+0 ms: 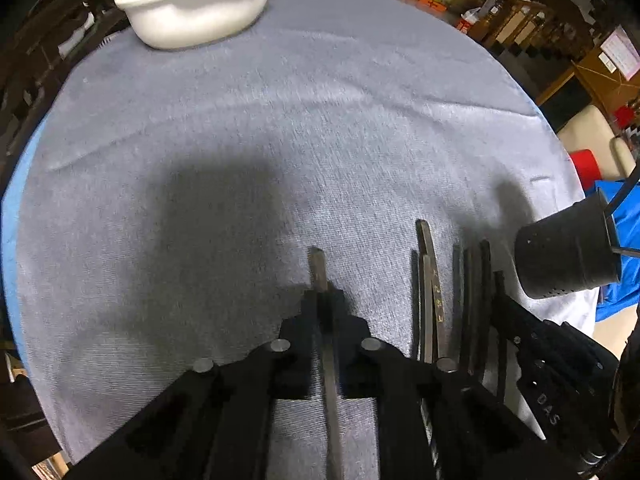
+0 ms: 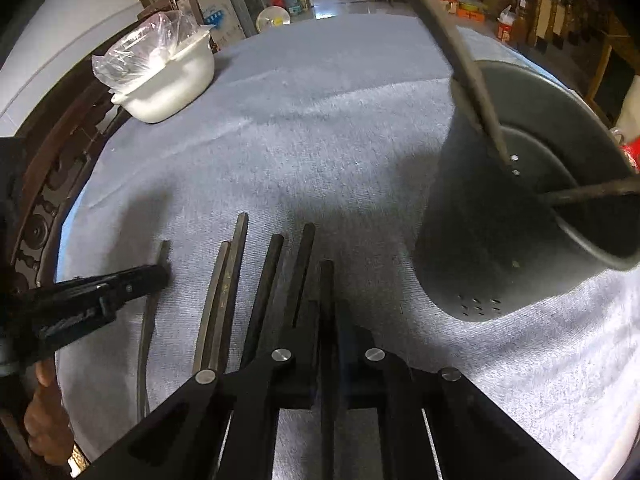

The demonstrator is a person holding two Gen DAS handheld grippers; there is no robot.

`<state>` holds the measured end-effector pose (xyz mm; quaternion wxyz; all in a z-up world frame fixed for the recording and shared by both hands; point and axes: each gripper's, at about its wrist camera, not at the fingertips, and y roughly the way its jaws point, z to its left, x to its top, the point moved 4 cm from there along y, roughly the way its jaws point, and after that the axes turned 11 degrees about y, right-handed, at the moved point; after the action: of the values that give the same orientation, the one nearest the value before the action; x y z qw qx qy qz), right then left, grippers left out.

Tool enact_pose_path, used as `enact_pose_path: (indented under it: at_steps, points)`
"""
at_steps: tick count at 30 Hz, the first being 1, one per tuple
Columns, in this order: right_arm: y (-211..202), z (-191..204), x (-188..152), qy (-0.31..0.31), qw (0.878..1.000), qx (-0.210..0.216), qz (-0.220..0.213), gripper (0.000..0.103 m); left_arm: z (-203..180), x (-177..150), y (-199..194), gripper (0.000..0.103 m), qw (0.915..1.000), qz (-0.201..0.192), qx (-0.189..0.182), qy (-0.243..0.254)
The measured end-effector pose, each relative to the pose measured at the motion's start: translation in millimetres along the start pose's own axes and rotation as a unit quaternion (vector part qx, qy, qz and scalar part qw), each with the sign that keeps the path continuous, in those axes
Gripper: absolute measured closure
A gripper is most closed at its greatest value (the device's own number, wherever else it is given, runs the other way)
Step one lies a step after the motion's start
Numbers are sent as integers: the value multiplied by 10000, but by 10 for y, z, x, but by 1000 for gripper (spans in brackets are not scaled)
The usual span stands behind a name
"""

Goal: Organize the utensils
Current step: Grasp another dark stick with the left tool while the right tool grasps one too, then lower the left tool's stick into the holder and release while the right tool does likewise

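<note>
Several dark chopsticks (image 2: 224, 300) lie side by side on the grey cloth. My left gripper (image 1: 326, 300) is shut on one chopstick (image 1: 318, 268) at the left end of the row; it also shows in the right wrist view (image 2: 156, 274). My right gripper (image 2: 328, 312) is shut on another chopstick (image 2: 326, 280) at the right end of the row. A black perforated utensil holder (image 2: 520, 216) stands to the right with two chopsticks (image 2: 472, 68) leaning in it; it also shows in the left wrist view (image 1: 568, 252).
A white basin (image 2: 168, 80) with a clear plastic bag stands at the far left of the round table (image 1: 280, 120). Dark wooden chairs stand round the left edge. A blue cloth (image 1: 624, 240) hangs at the right edge.
</note>
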<state>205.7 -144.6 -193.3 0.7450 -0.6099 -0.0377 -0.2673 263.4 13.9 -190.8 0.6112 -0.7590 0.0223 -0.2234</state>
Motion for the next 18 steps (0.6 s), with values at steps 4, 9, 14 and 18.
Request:
enact_pose_path:
  at_steps: [4,9,14,18]
  points:
    - [-286,26,22,-63,9982,512,-314,96,12,-67,-192,98,9995,-281,114,-44]
    - [-832,-2,77,-126,9872,1301,-911,96,-69,-153,-763,98,9957,-924,74,11]
    - [-1313,-111,124,-29,9696,1907,-1533,96,-237,-156,-1377,98,9859,-1672,30,50]
    - [-1681,-197,163,-34,9517,2220,-2118,96,-418,-102,-1780,98,9755,-2196,-17,107]
